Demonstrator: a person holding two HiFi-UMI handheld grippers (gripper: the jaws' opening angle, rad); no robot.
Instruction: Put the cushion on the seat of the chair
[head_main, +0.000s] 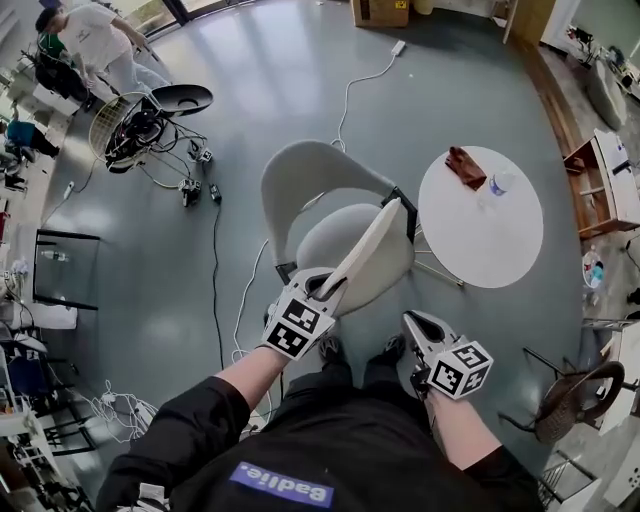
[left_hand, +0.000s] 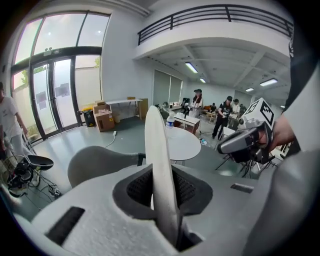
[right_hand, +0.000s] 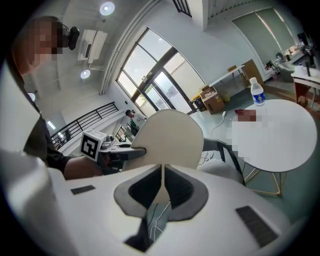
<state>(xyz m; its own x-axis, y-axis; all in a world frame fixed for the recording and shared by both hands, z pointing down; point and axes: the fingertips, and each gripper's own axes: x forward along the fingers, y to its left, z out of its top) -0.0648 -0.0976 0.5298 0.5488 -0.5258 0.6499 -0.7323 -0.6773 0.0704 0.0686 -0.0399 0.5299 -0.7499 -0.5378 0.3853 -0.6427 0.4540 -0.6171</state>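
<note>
A round, flat, cream cushion (head_main: 368, 252) stands on edge above the seat (head_main: 330, 240) of a white shell chair (head_main: 310, 170). My left gripper (head_main: 325, 285) is shut on the cushion's near rim. In the left gripper view the cushion (left_hand: 157, 150) runs edge-on up between the jaws (left_hand: 162, 200). My right gripper (head_main: 412, 325) hangs to the right of the seat's front, apart from the cushion, jaws shut on nothing. In the right gripper view its jaws (right_hand: 161, 185) meet, and beyond them the cushion (right_hand: 167, 137) shows its broad face, with the left gripper (right_hand: 127, 152) holding it.
A round white table (head_main: 490, 230) stands right of the chair with a water bottle (head_main: 500, 183) and a dark red item (head_main: 465, 165) on it. A fan and cables (head_main: 135, 130) lie at the left, a person beyond them. A wicker chair (head_main: 575, 400) is at the lower right.
</note>
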